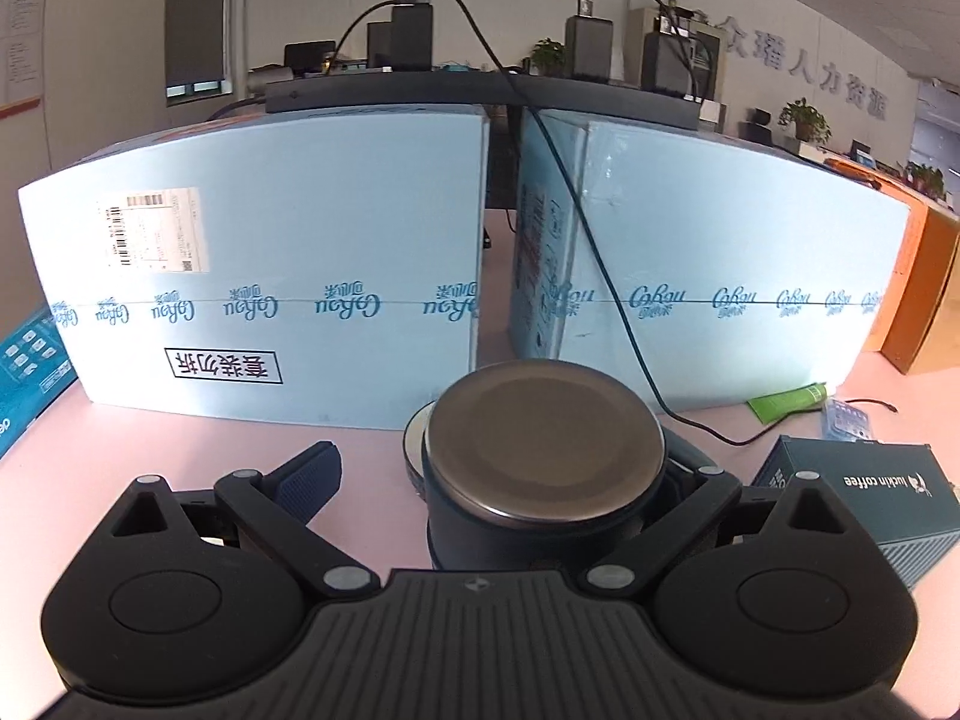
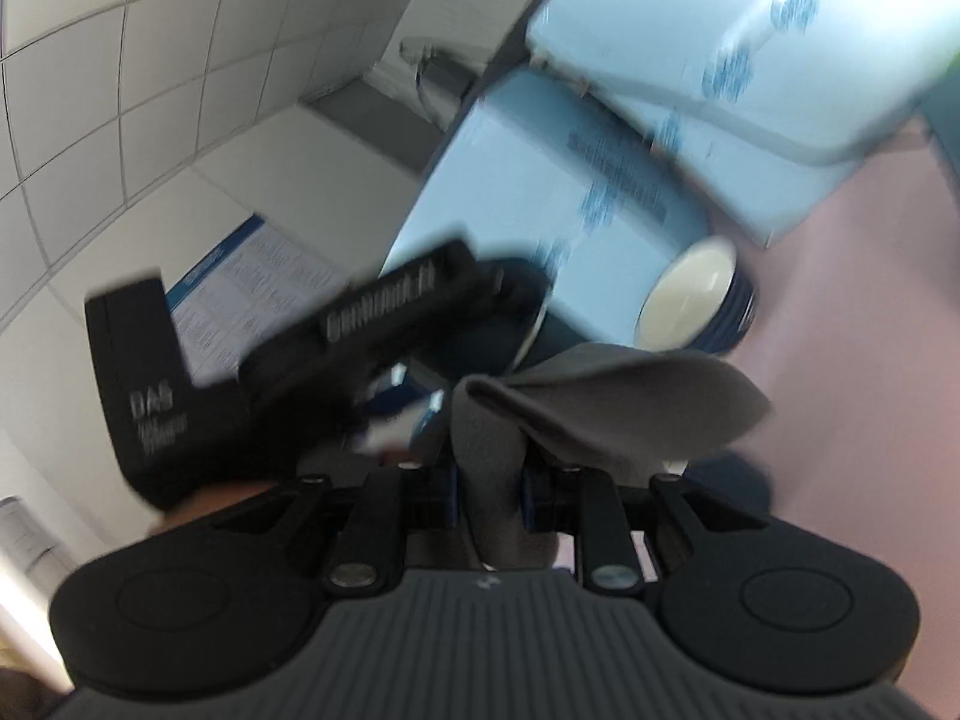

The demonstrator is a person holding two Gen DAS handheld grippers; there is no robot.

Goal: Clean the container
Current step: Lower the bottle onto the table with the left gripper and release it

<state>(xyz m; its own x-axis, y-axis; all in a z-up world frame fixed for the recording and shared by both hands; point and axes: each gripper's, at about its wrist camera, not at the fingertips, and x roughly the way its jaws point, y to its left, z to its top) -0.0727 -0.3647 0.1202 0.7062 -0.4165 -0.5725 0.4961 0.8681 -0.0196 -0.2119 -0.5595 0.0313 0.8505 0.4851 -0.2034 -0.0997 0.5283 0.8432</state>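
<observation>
A dark round container (image 1: 543, 462) stands bottom-up on the pink table (image 1: 150, 450), its metal base facing me. It sits between the fingers of my left gripper (image 1: 504, 459), which is open. The left pad (image 1: 312, 477) is clear of the container; the right finger is mostly hidden behind it. The lid (image 1: 413, 450) lies just behind, cream inside upward; the right wrist view shows this lid (image 2: 690, 297) too. My right gripper (image 2: 489, 471) is shut on a grey cloth (image 2: 606, 402), which fans out in front. The left gripper's black body (image 2: 372, 324) is blurred there.
Two pale blue cartons (image 1: 270, 276) (image 1: 738, 276) wall off the back of the table, with a gap and a black cable (image 1: 600, 252) between. A dark teal coffee box (image 1: 870, 498) lies at the right, a green tube (image 1: 786, 399) behind it, a blue box (image 1: 24, 372) at the left.
</observation>
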